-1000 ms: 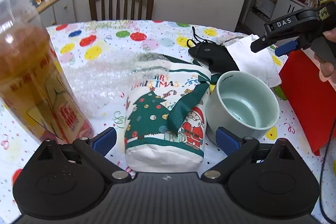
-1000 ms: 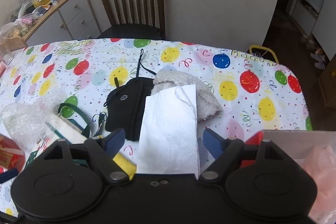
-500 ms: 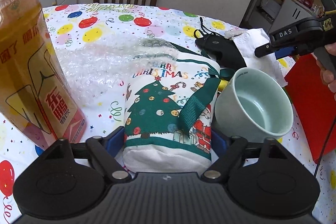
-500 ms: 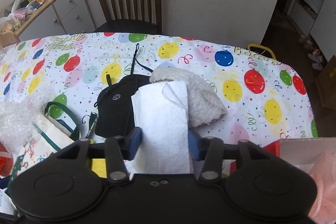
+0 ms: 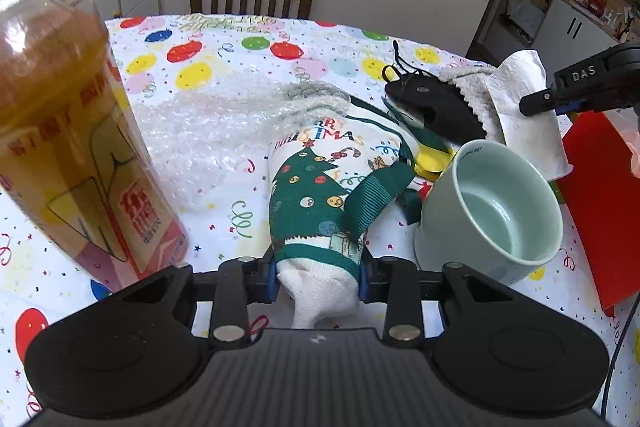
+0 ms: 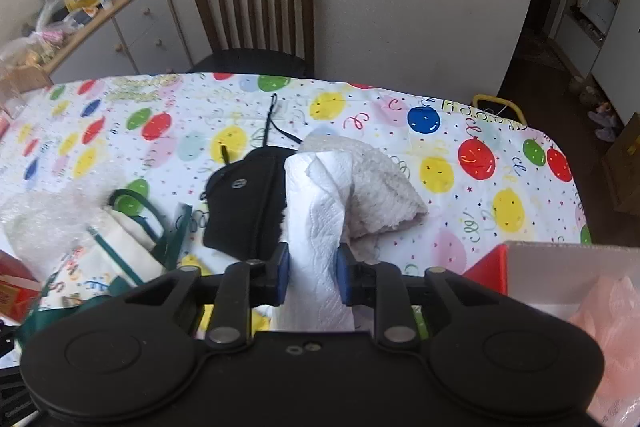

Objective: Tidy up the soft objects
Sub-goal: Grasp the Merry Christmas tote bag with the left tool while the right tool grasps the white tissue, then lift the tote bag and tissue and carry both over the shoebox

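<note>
Left wrist view: the left gripper (image 5: pixel 318 277) is seen closing on the near end of the Christmas bag (image 5: pixel 320 199), whose white cloth is pinched and bunched between the two blue pads. The bag lies on the balloon-print tabletop (image 5: pixel 224 67), its green strap (image 5: pixel 376 195) draped across it. Just left of the gripper a bottle (image 5: pixel 76 131) of amber drink stands upright; bubble wrap (image 5: pixel 208 123) is spread between the bottle and the bag. A pale green cup (image 5: pixel 496 207) stands just right of the bag, open side up. Beyond the cup a black pouch (image 5: pixel 436 107) lies against a fluffy cloth (image 5: pixel 468 79). At the far right a red box (image 5: pixel 596 195) is seen.

Right wrist view: the right gripper (image 6: pixel 310 277) is closing on a paper towel (image 6: pixel 316 211), which is squeezed into a narrow fold between the blue pads and rises from them over the fluffy cloth (image 6: pixel 380 187). The pouch (image 6: pixel 248 203) lies just left of the towel, its cord trailing towards the far edge. The bag (image 6: pixel 112 251) is seen at the lower left, the bubble wrap (image 6: pixel 44 211) beyond it. The red box (image 6: pixel 486 269) with a white inner wall sits at the right, something pink (image 6: pixel 604 327) inside it. A wooden chair (image 6: pixel 252 7) stands behind the tabletop (image 6: pixel 480 187).
</note>
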A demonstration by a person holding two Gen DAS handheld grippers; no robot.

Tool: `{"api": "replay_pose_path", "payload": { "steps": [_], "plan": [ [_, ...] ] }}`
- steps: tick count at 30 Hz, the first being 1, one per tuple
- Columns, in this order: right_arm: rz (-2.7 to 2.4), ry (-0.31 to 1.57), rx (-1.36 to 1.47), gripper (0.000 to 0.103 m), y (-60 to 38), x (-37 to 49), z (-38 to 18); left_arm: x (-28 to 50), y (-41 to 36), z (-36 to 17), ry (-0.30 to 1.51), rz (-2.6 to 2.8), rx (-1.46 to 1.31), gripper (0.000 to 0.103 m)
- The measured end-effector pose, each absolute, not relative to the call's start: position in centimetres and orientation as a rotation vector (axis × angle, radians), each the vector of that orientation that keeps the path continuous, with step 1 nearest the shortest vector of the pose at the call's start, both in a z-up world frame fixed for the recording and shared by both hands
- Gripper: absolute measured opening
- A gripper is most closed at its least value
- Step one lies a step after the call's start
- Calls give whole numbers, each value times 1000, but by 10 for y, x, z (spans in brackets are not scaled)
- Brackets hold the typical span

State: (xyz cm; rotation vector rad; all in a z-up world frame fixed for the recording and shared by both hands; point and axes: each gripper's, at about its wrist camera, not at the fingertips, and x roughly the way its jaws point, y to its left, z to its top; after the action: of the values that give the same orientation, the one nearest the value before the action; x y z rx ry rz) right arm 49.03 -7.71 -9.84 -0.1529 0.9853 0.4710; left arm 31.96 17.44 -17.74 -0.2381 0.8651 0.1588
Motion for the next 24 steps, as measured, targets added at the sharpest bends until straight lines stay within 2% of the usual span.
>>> {"api": "replay_pose_path", "payload": {
  "steps": [12, 24],
  "plan": [
    [531, 929, -80, 9, -102, 453, -55, 299, 172, -138, 806, 138, -273, 28],
    [585, 893, -17, 8, -130, 405, -15, 269, 165, -92, 765, 107, -343, 28]
  ]
}}
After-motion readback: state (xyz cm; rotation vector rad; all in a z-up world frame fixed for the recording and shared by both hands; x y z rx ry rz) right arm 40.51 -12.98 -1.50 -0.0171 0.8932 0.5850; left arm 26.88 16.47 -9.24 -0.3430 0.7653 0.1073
